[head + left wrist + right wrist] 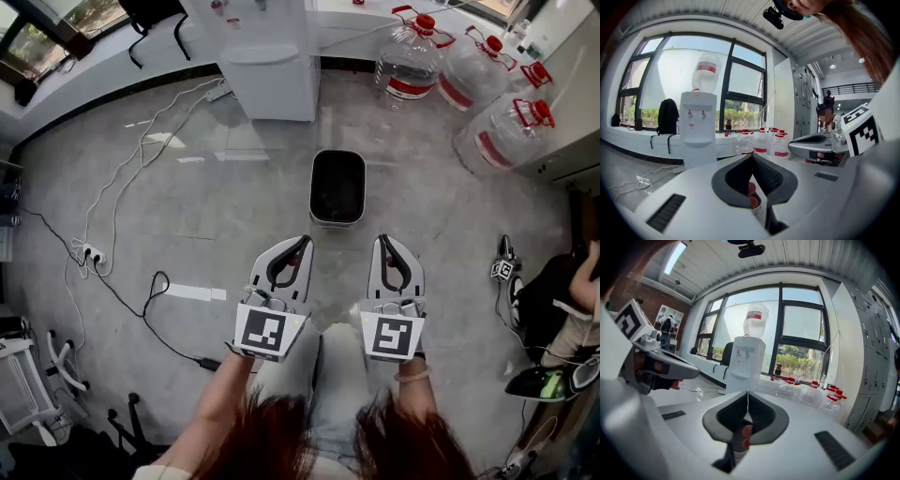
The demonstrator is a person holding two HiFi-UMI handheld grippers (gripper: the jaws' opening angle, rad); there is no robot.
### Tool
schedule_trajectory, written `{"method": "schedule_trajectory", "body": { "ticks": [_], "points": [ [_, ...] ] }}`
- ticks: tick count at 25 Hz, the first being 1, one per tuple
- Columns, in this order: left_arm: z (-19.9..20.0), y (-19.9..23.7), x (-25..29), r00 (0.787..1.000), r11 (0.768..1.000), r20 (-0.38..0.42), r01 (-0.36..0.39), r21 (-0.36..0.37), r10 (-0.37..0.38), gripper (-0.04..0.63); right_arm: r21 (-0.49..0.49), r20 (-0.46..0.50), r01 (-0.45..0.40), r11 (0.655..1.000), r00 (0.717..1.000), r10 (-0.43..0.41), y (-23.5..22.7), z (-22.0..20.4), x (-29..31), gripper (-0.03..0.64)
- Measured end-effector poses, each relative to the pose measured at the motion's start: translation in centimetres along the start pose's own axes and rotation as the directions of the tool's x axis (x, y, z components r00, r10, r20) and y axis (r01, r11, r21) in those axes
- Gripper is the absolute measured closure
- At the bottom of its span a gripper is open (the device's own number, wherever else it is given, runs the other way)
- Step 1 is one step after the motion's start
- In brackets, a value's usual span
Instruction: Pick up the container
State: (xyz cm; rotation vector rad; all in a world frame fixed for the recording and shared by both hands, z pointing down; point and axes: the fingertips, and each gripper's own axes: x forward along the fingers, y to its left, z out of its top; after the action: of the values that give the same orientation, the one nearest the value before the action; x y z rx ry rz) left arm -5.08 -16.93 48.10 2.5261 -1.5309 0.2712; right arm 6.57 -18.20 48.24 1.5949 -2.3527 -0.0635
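Standing of the task: not visibly begun, by the look of it; nothing lifted, nothing gripped.
Container (pixel 337 187): black, rectangular, no lid; resting on the floor (pixel 216 187) in front of the water dispenser (pixel 272 80), a little to its right in the head view; untouched.
Left claw (pixel 303 242): closed together, empty; in the air on the side of the container away from the water dispenser, near it but apart; pointing toward the water dispenser.
Right claw (pixel 385 241): likewise closed together, empty; just beside the left one, equally far from the water dispenser, apart from the container.
Done so far: at most a lining-up facing the water dispenser, with the container lying between; no contact yet.
Left to do: judged as nearly everything, namely spreading one or both claws, lowering toward the water dispenser's side until a rim sits between the pads, clamping, then raising clear of the floor.
Not part of the job: water jugs (pixel 412 61) to the right of the water dispenser, well apart from both claws.
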Motion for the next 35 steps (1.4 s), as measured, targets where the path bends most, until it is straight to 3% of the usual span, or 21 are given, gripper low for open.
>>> {"method": "schedule_trajectory", "body": {
  "ticks": [12,18,25,31,35],
  "points": [
    [-12.4,4.2,6.5,0.999,0.999,-0.013,0.03,0.025,-0.03,0.589,-0.054,0.005,-0.003,0.999,1.0,0.003,1.3,-12.7,6.0,0.594],
    [-17.9,6.5,8.9,1.0,0.998,-0.018,0.012,0.058,-0.011,0.591,-0.073,0.006,-0.016,0.997,1.0,0.016,1.8,-18.6,8.0,0.592],
    [-23.7,7.1,10.3,0.999,0.997,-0.04,0.004,0.074,-0.001,0.589,-0.079,-0.008,-0.028,0.996,1.0,0.028,1.7,-23.6,9.3,0.592],
    [-28.6,6.1,11.4,0.997,0.994,-0.065,0.042,0.105,-0.035,0.589,-0.12,-0.062,-0.044,0.992,0.997,0.037,2.0,-28.7,9.9,0.592],
    [-32.3,6.4,12.2,0.996,0.996,-0.082,0.032,0.086,-0.024,0.589,-0.105,-0.079,-0.066,0.992,0.995,0.058,3.3,-31.0,11.0,0.592]
  ]
}}
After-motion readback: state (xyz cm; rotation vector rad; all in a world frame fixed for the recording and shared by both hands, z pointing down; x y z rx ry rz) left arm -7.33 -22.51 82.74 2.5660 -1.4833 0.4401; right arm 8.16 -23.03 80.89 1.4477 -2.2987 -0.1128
